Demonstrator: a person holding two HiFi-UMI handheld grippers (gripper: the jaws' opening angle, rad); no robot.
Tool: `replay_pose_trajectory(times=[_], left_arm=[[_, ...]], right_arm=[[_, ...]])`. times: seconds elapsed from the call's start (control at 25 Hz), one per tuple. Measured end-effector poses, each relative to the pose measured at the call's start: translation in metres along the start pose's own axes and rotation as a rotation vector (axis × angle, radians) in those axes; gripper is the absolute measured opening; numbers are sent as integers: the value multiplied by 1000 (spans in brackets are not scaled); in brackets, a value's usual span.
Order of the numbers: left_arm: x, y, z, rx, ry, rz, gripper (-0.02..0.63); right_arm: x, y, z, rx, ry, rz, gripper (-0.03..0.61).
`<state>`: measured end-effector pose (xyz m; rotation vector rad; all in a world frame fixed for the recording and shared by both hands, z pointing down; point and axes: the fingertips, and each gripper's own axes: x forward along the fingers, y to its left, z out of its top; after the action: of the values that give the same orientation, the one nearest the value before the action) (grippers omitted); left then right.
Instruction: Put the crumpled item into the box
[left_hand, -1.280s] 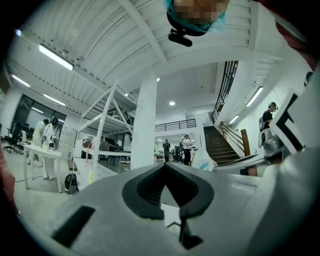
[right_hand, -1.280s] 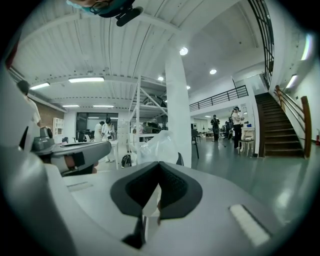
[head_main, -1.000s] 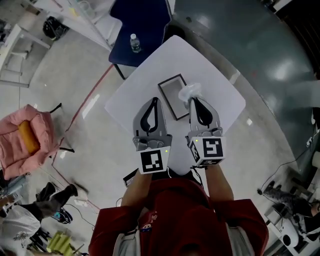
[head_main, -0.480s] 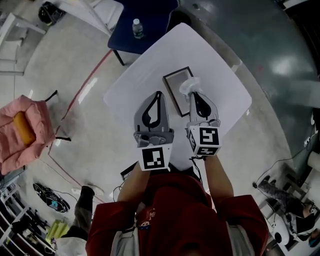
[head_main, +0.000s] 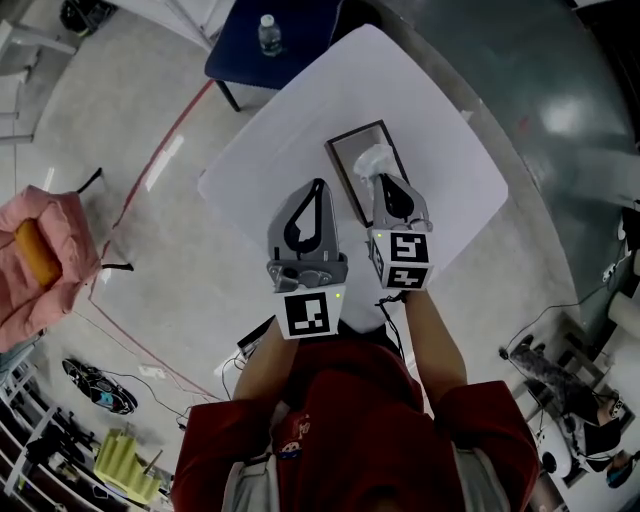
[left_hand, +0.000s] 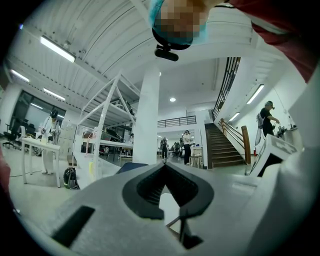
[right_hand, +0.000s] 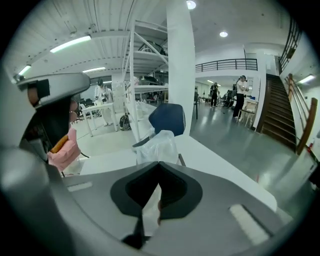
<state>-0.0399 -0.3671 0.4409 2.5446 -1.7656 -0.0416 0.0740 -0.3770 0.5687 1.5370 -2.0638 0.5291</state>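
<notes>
1. Seen from above, a white square table (head_main: 290, 140) stands cornerwise to the person. Its top is bare apart from a shallow dark-rimmed box (head_main: 350, 172).
2. The right gripper (head_main: 379, 180) has its jaws closed on the crumpled item (head_main: 371, 159), a bunched piece of clear, whitish plastic. The plastic sticks out past the jaw tips and sits over the right half of the box.
3. In the right gripper view the crumpled item (right_hand: 157, 144) billows up just ahead of the pinched tips, and thin dark lines of the box rim show on either side of it.
4. The left gripper (head_main: 318, 184) has its jaws closed with nothing between them. Its tips lie just left of the box's near corner.
5. There is open tabletop to the left of the left jaws and beyond the box, up to the far corner. The table's right edge lies near the right jaws, and its near corner lies under the gripper bodies.
6. Past the far corner, ahead of both pairs of jaws, stands a blue chair (head_main: 255, 62) with a water bottle (head_main: 268, 32) on it. Bare floor surrounds the table.
7. A second ago the crumpled item hung off the box's right edge. It has since moved inward over the box.
8. The left gripper has stayed closed beside the box.
</notes>
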Motion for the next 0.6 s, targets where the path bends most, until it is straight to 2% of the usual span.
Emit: replay_pose_trajectory(times=[0.16, 0.32, 0.6], left_arm=[[4, 6, -8, -10, 2, 9, 3], [5, 13, -12, -24, 3, 25, 3], [11, 22, -24, -14, 5, 40, 3]], right_arm=[[20, -5, -26, 12, 97, -6, 3], [33, -9, -38, 2, 153, -14, 3], [59, -10, -60, 8, 267, 20, 3]])
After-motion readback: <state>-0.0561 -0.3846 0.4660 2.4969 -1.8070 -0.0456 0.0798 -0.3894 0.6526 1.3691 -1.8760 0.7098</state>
